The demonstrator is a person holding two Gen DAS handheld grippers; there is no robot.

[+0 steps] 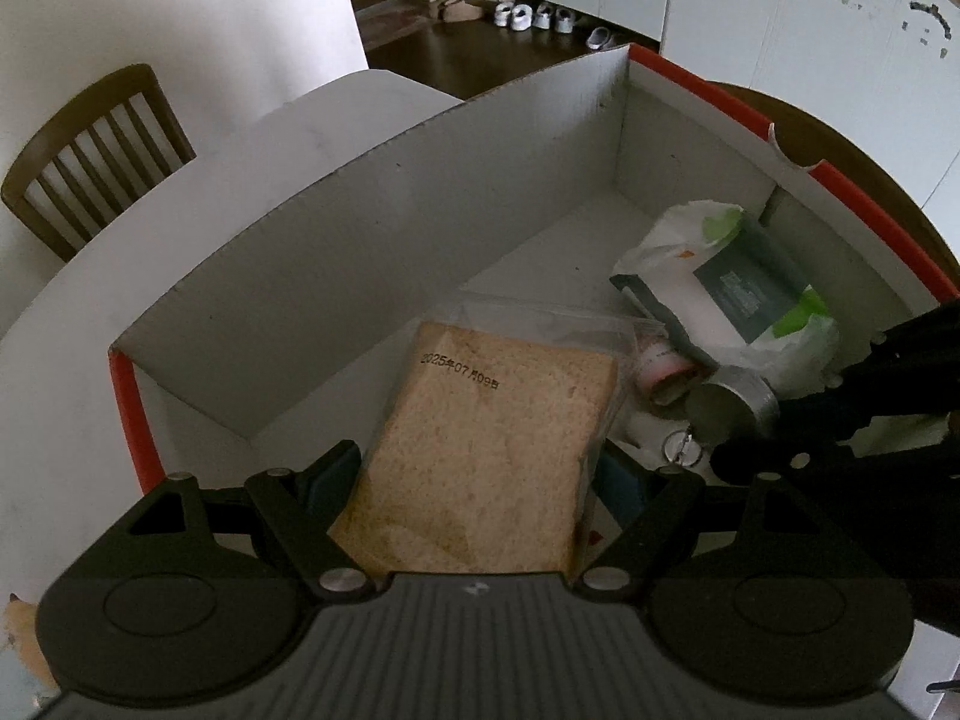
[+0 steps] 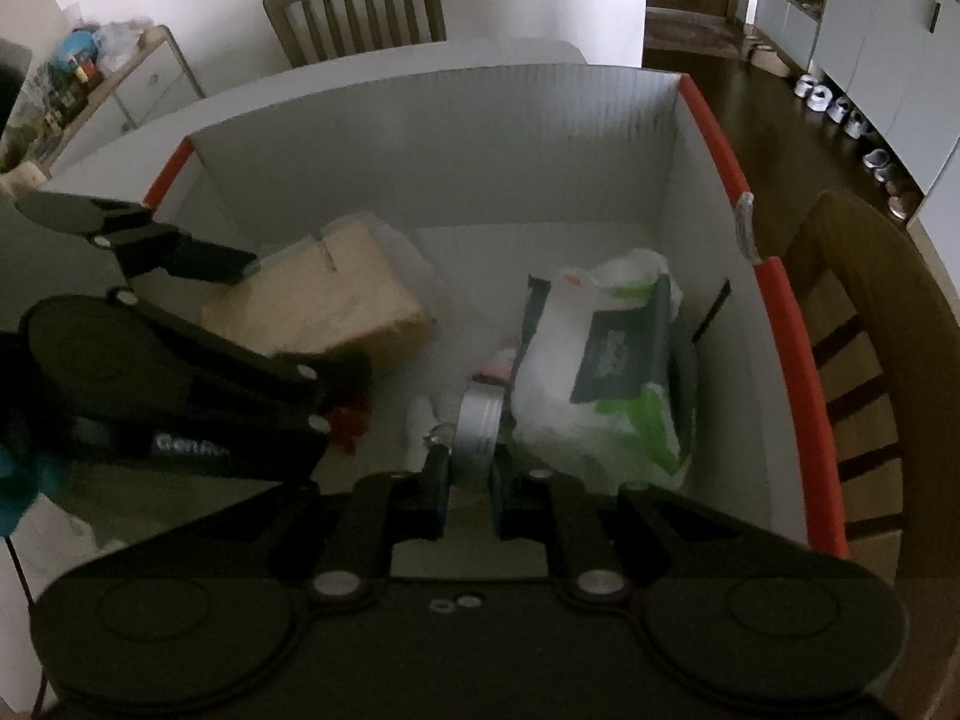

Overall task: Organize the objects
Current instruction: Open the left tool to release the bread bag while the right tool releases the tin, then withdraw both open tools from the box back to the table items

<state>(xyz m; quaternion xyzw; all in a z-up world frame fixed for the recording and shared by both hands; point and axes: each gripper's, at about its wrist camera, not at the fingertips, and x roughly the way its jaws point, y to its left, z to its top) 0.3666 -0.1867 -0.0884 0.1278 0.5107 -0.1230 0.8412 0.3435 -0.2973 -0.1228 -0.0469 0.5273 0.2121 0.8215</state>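
The bagged bread (image 1: 480, 450) sits clamped between the wide-set jaws of the left gripper (image 1: 477, 480), low inside the white box (image 1: 372, 228) at its near left, while the right gripper (image 2: 468, 480) pinches a grey tape roll (image 2: 477, 426) on edge just beside the white and green pouch (image 2: 606, 372) at the right. Both seem close to being set down, so releasing looks like what remains. The far half of the floor is bare, yet the red-edged walls and the two grippers crowd the near end

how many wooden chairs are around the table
2. One chair stands at the table's far side, past the box; another chair sits right of the box. More may be out of view.
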